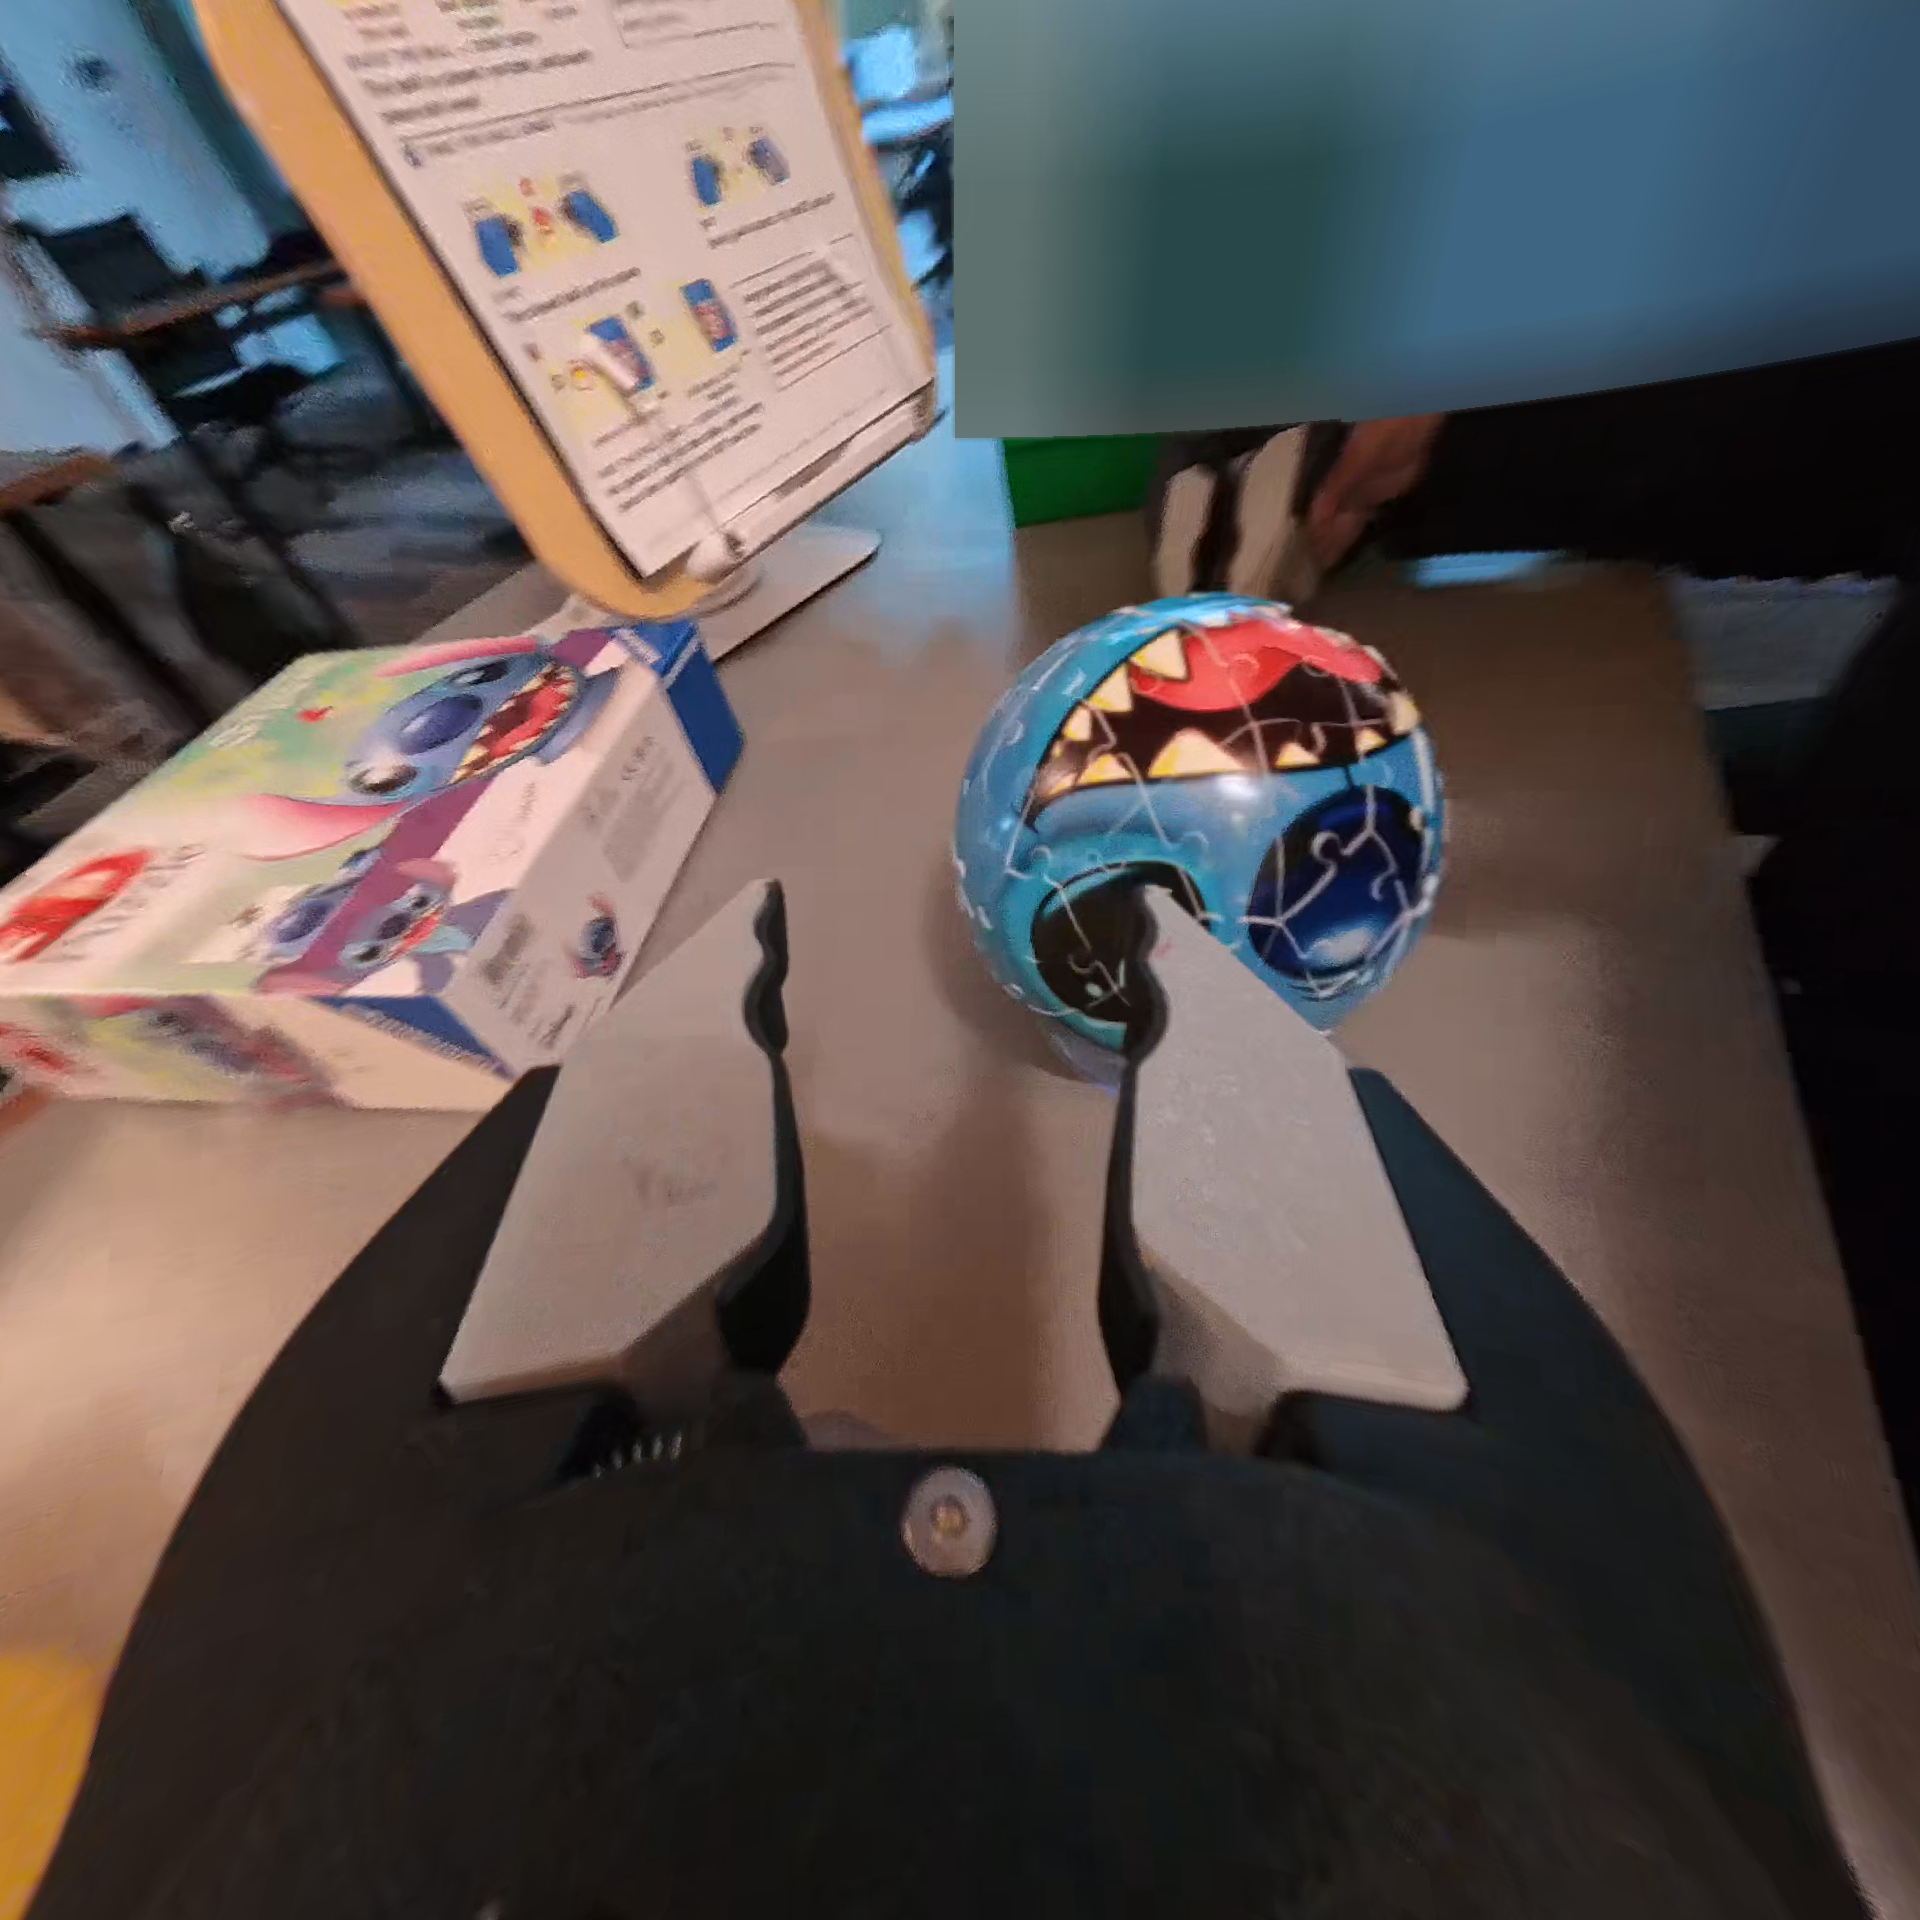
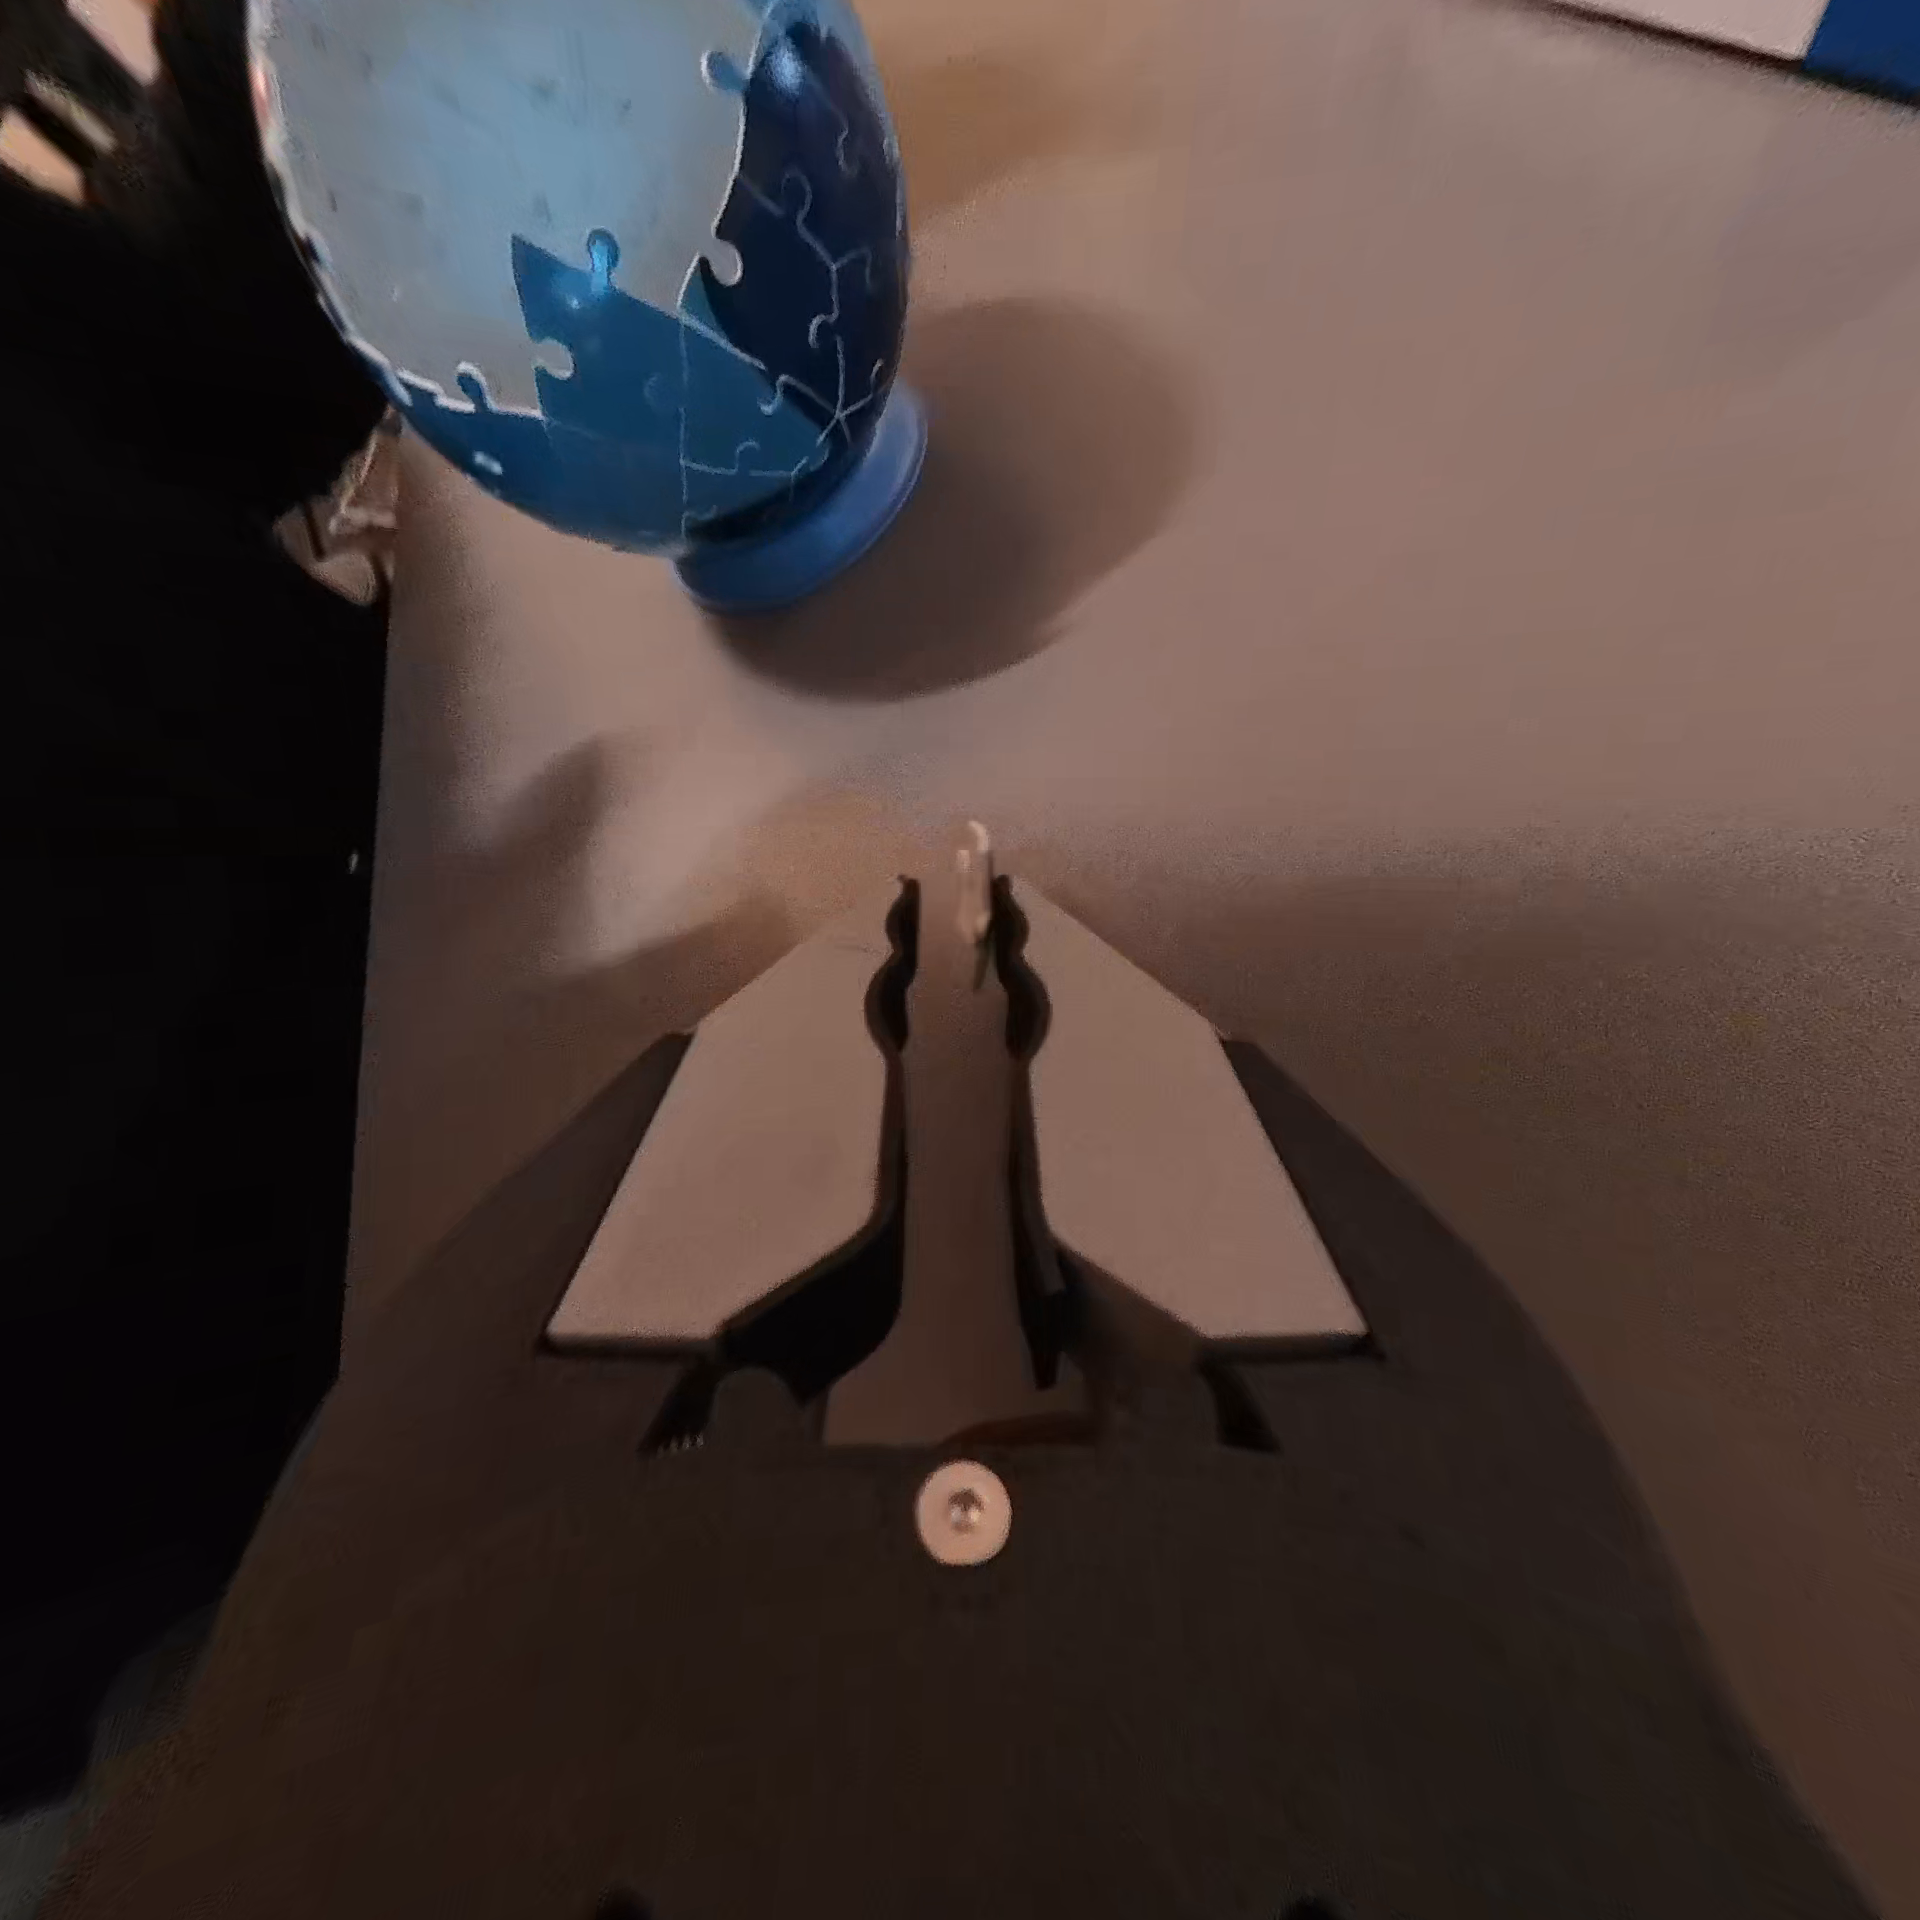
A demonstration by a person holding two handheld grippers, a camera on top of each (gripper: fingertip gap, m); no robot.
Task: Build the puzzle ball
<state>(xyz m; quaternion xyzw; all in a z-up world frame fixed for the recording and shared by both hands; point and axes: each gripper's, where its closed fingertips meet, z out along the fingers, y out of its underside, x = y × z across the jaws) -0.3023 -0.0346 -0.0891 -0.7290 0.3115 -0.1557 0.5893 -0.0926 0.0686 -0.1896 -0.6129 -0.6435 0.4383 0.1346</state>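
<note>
The puzzle ball (image 1: 1200,810) is blue with a toothed mouth, a red tongue and dark eyes, and stands on the grey table. My left gripper (image 1: 961,909) is open and empty just in front of it, its right fingertip overlapping the ball's lower left. In the right wrist view the ball (image 2: 727,343) sits on a blue ring stand (image 2: 810,540) at the upper left, with a large pale gap (image 2: 468,156) where pieces are absent. My right gripper (image 2: 954,894) is nearly closed on a thin pale puzzle piece (image 2: 971,894) held edge-on, low over the table and apart from the ball.
The puzzle's printed box (image 1: 364,852) lies at the left. An instruction sheet on a stand (image 1: 623,281) rises behind it. A person's hand (image 1: 1361,488) and a green object (image 1: 1081,478) are at the far edge. The table's left edge (image 2: 379,935) is close to the right gripper. My hands' fingertips stand some 25 cm from each other.
</note>
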